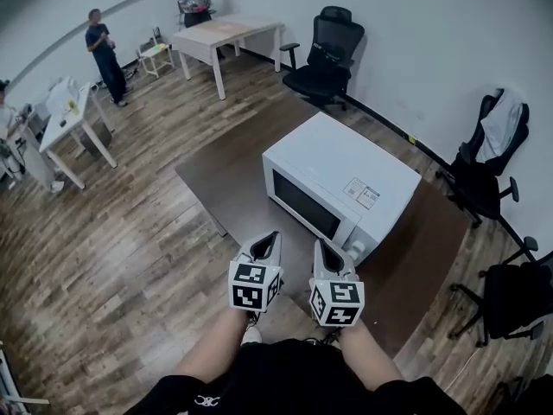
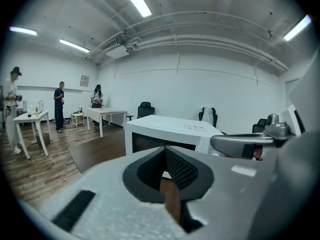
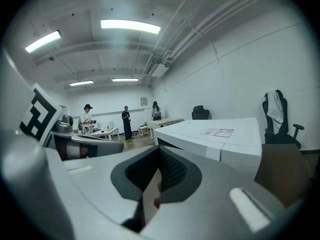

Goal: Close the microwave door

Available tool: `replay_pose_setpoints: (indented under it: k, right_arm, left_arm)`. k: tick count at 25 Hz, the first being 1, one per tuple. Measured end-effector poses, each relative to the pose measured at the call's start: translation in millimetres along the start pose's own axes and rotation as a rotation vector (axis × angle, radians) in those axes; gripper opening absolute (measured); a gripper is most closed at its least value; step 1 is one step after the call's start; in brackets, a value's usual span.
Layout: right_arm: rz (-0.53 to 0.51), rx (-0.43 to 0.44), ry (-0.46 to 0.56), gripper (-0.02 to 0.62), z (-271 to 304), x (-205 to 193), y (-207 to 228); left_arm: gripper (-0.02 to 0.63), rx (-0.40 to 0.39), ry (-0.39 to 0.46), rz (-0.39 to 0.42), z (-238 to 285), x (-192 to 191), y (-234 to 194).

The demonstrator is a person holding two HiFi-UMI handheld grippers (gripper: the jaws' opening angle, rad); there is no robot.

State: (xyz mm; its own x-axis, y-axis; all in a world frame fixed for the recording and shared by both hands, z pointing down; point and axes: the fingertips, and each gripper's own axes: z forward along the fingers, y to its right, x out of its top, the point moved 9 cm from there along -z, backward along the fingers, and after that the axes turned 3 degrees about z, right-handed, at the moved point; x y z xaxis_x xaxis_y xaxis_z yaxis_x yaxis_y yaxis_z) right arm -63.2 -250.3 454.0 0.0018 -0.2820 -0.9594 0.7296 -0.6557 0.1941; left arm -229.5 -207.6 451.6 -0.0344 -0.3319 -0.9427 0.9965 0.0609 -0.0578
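Observation:
A white microwave (image 1: 341, 188) stands on a dark brown table (image 1: 226, 175), its dark-windowed door flat against the body. Both grippers hover side by side just in front of it, near the table's front edge. My left gripper (image 1: 270, 237) is shut with nothing between its jaws, and my right gripper (image 1: 321, 245) is shut and empty too. In the left gripper view the left gripper (image 2: 168, 183) points at the microwave (image 2: 170, 131), a short way off. In the right gripper view the right gripper (image 3: 150, 190) faces the microwave's (image 3: 220, 134) right front corner.
Black office chairs stand behind the table (image 1: 327, 54) and to the right (image 1: 488, 167). A light wooden table (image 1: 229, 35) and a white desk (image 1: 69, 111) are at the far left, with a person (image 1: 104, 50) standing among them. The floor is wood planks.

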Motion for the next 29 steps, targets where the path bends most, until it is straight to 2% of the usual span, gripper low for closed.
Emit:
replay_pose_setpoints:
  k: [14, 29]
  right_arm:
    - [-0.032, 0.068, 0.003, 0.006, 20.9, 5.2, -32.2]
    - [-0.048, 0.077, 0.004, 0.006, 20.6, 6.9, -44.0]
  left_arm:
    - [0.011, 0.030, 0.004, -0.040, -13.2, 0.7, -26.1]
    - [0.011, 0.029, 0.006, -0.051, -22.4, -0.4, -33.1]
